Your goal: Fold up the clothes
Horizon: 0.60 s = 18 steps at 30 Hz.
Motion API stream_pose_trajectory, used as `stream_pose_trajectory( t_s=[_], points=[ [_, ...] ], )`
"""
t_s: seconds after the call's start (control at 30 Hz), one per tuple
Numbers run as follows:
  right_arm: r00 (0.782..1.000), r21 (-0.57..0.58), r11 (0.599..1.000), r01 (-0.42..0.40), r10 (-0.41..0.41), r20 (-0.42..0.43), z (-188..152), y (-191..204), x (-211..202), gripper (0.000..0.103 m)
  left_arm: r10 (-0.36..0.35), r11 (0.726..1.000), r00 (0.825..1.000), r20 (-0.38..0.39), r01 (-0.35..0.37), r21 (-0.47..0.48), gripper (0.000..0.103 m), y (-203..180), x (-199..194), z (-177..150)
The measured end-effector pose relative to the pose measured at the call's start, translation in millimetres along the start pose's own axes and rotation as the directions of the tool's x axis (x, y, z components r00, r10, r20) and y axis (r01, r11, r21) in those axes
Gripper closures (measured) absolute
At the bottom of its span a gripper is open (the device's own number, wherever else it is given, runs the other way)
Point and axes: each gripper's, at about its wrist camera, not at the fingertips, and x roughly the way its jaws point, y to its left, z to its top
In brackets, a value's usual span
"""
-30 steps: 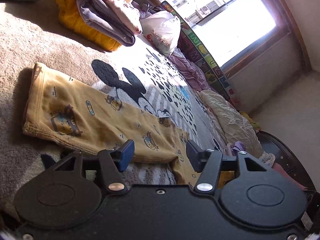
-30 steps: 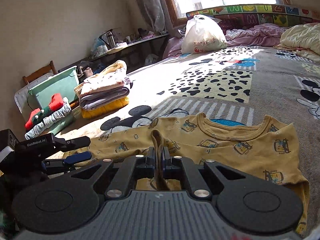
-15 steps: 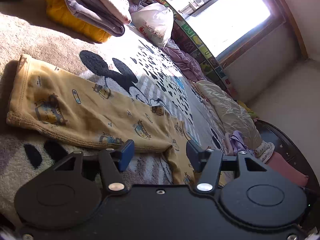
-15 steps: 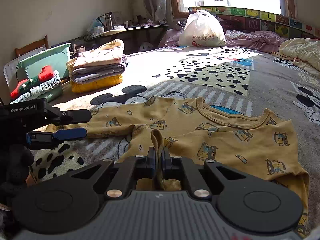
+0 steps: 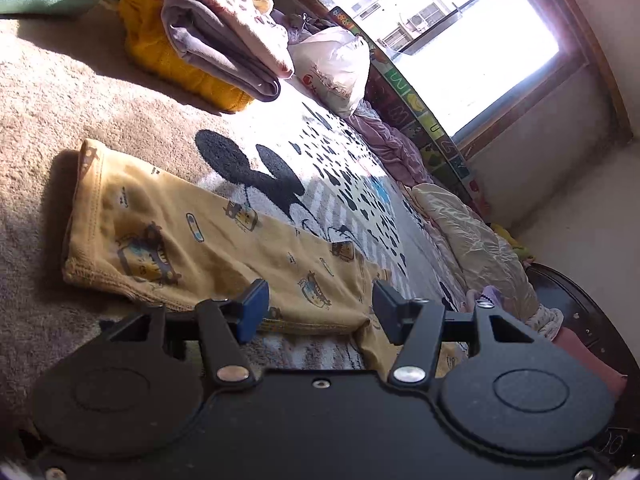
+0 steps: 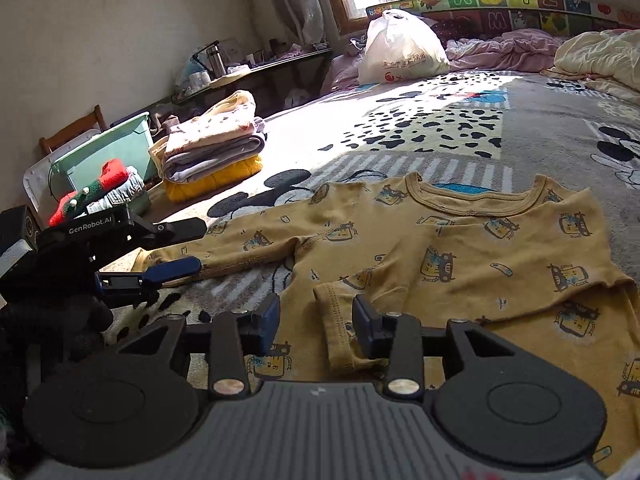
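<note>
Yellow shirt laid flat on patterned blanket, both grippers spread and holding nothing.

The blanket (image 6: 460, 128), printed with black cartoon-mouse shapes and spots, covers the whole working surface. The yellow shirt (image 6: 460, 248) lies flat on it at the near side, collar toward the far side, one long sleeve (image 5: 192, 236) stretched out to the left. A stack of folded clothes (image 6: 212, 152) sits at the far left; a white plastic bag (image 6: 400, 50) stands further off beneath the window. The right gripper (image 6: 316, 322) has its jaws spread, with a raised fold of shirt hem standing between them, apart from the left pad. The left gripper (image 5: 318, 306) is likewise spread, over the sleeve's near edge by the armpit.
</note>
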Motion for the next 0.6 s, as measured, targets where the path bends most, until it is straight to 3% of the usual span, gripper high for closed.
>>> stream_pose_trajectory(
  t_s=[0.13, 0.23, 0.3, 0.37, 0.47, 0.53, 0.6],
  points=[
    [0.999, 0.104, 0.994, 0.018, -0.021, 0.029, -8.8, -33.0, -28.3, 0.062, 0.094, 0.995, 0.994, 0.054, -0.092, -0.042, 0.047, 16.7, -15.3, 9.3],
    [0.995, 0.122, 0.991, 0.060, -0.069, 0.069, -8.3, -51.9, -40.4, 0.061, 0.122, 0.991, 0.990, 0.066, -0.118, -0.058, 0.046, 24.7, -20.9, 10.5],
    [0.994, 0.038, 0.996, 0.077, -0.079, 0.076, -4.0, -45.9, -36.2, 0.062, 0.132, 0.990, 0.989, 0.061, -0.128, -0.063, 0.046, 26.6, -21.4, 8.2],
    [0.994, -0.126, 0.987, 0.100, -0.094, 0.057, -1.7, -21.4, -26.0, 0.062, 0.134, 0.990, 0.989, 0.056, -0.132, -0.049, 0.046, 25.8, -20.8, 5.8],
    [0.994, -0.378, 0.920, 0.100, -0.105, 0.008, -3.6, 26.3, -3.1, 0.064, 0.128, 0.991, 0.990, 0.050, -0.127, -0.032, 0.046, 24.9, -20.3, 3.7],
    [0.987, -0.483, 0.869, 0.104, -0.148, -0.055, -5.0, 45.7, 20.9, 0.066, 0.120, 0.993, 0.992, 0.047, -0.119, -0.027, 0.046, 25.5, -20.5, 3.2],
    [0.974, -0.520, 0.843, 0.136, -0.210, -0.085, -5.1, 50.6, 41.5, 0.069, 0.113, 0.993, 0.993, 0.043, -0.112, -0.030, 0.046, 27.1, -22.2, 3.4]
  ],
)
